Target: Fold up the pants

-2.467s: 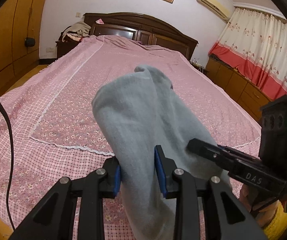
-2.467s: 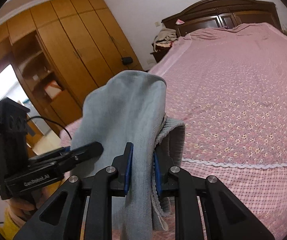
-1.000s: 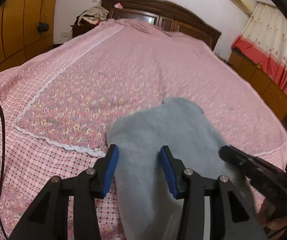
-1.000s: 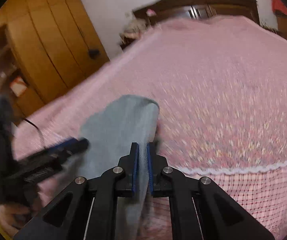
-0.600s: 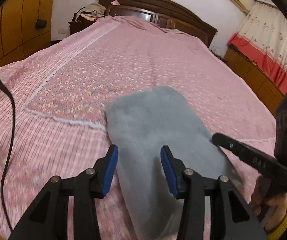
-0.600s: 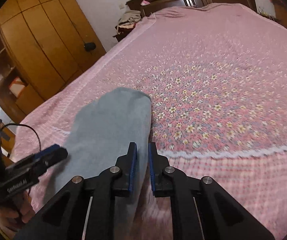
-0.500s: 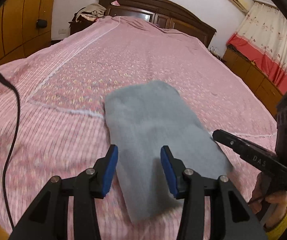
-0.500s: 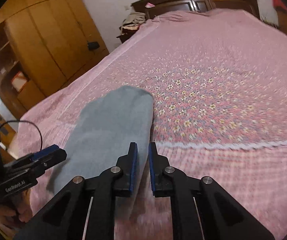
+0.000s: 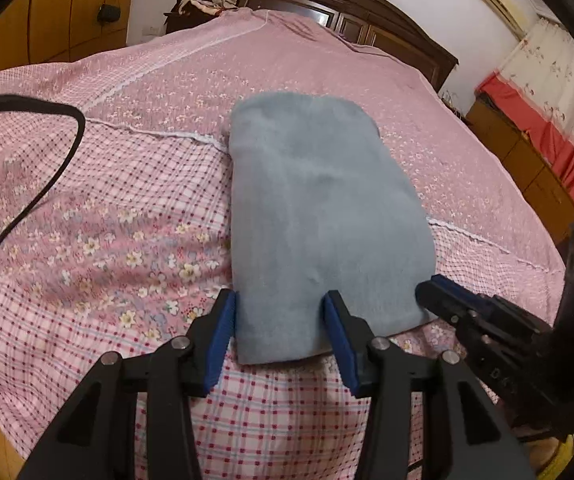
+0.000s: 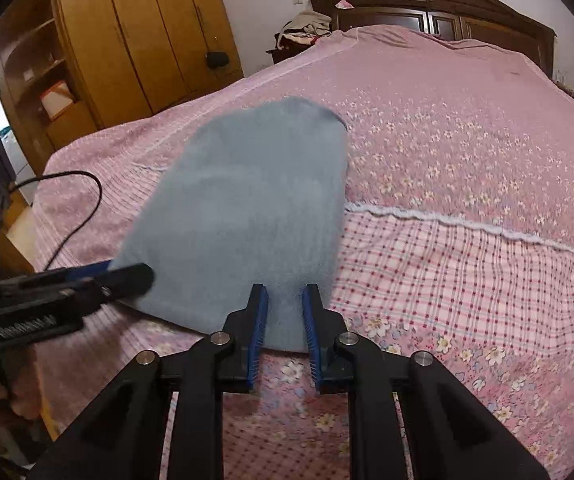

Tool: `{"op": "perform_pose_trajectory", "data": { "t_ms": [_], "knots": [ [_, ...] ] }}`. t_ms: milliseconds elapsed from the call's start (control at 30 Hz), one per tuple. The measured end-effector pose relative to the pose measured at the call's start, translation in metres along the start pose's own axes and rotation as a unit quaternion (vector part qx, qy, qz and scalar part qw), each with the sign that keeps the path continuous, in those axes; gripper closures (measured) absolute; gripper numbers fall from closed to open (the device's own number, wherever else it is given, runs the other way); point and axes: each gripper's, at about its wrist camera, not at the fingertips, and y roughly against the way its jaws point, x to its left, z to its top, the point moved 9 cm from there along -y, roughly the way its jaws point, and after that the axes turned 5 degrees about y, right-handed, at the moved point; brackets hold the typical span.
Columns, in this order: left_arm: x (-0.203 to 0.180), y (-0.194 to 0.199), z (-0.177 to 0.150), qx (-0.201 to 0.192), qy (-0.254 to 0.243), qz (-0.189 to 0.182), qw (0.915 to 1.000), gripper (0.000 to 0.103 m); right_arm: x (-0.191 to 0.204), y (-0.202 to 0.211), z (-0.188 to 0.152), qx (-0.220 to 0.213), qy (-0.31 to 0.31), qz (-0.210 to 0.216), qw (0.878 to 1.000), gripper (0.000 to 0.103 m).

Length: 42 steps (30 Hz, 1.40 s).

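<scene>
Grey pants (image 9: 319, 216): folded flat, 1 smooth oblong on pink bedspread (image 9: 107, 240). Left gripper (image 9: 281, 322) parted, right gripper (image 10: 283, 312) just opening, both straddling the near hem, pads gripping nothing. Waistband and legs hidden inside the fold.

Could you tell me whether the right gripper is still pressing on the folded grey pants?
Apart: the right wrist view shows the right gripper with jaws just opened, its pads clear of the pants lying between them.

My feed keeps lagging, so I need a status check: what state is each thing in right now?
Pants: folded into a flat rectangle, lying on the bed.
Left tongs: open, straddling the near edge of the pants.
Right tongs: just opening, pads clear of the cloth.
Wardrobe doors: closed.
</scene>
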Motion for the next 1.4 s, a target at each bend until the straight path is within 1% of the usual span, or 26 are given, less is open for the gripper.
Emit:
{"op": "perform_pose_trajectory", "data": {
  "t_ms": [100, 167, 200, 233, 300, 367, 467, 500, 533, 700, 733, 933, 1100, 1300, 1400],
  "knots": [
    [0.0, 0.003, -0.002, -0.004, -0.002, 0.004, 1.0, 0.054, -0.007, 0.001, -0.005, 0.0, -0.014, 0.006, 1.0, 0.083],
    [0.001, 0.007, -0.006, -0.007, -0.003, 0.009, 0.9999, 0.055, -0.011, 0.004, -0.007, 0.0, -0.024, 0.005, 1.0, 0.081],
    [0.001, 0.009, -0.008, -0.008, -0.003, 0.011, 0.9999, 0.055, -0.012, 0.006, -0.009, 0.001, -0.029, 0.004, 1.0, 0.076],
    [0.001, 0.011, -0.01, -0.009, -0.003, 0.013, 0.9999, 0.055, -0.013, 0.007, -0.01, 0.001, -0.035, 0.005, 0.999, 0.075],
    [0.002, 0.016, -0.014, -0.012, -0.003, 0.018, 0.9998, 0.055, -0.014, 0.013, -0.013, 0.0, -0.044, 0.009, 0.999, 0.074],
    [0.002, 0.02, -0.017, -0.014, -0.005, 0.022, 0.9996, 0.055, -0.013, 0.018, -0.016, -0.002, -0.042, 0.004, 0.999, 0.072],
    [0.001, 0.025, -0.022, -0.016, -0.011, 0.035, 0.9992, 0.054, -0.01, 0.026, -0.02, -0.008, -0.038, -0.003, 0.999, 0.064],
    [0.001, 0.026, -0.025, -0.017, -0.012, 0.038, 0.9991, 0.054, -0.009, 0.026, -0.022, -0.006, -0.039, -0.004, 0.999, 0.058],
    [0.001, 0.027, -0.028, -0.016, -0.013, 0.042, 0.9989, 0.053, -0.008, 0.026, -0.024, -0.003, -0.041, -0.005, 0.999, 0.055],
    [0.003, 0.024, -0.033, -0.02, -0.013, 0.044, 0.9987, 0.042, -0.007, 0.026, -0.033, -0.006, -0.036, -0.017, 0.999, 0.045],
    [0.003, 0.023, -0.034, -0.02, -0.012, 0.045, 0.9987, 0.042, -0.007, 0.026, -0.035, -0.006, -0.034, -0.02, 0.999, 0.044],
    [-0.006, 0.013, -0.036, -0.024, -0.014, 0.059, 0.9979, 0.035, -0.003, 0.023, -0.04, -0.005, -0.019, -0.037, 0.999, 0.043],
    [-0.011, 0.007, -0.039, -0.027, -0.025, 0.07, 0.9969, 0.033, -0.001, 0.017, -0.041, 0.001, -0.021, -0.039, 0.999, 0.042],
    [-0.013, 0.004, -0.04, -0.036, -0.007, 0.059, 0.9976, 0.028, 0.0, 0.013, -0.04, 0.003, -0.029, -0.035, 0.999, 0.041],
    [-0.013, 0.004, -0.041, -0.036, -0.015, 0.065, 0.9971, 0.028, -0.001, 0.011, -0.039, 0.004, -0.031, -0.034, 0.999, 0.041]
  ]
}}
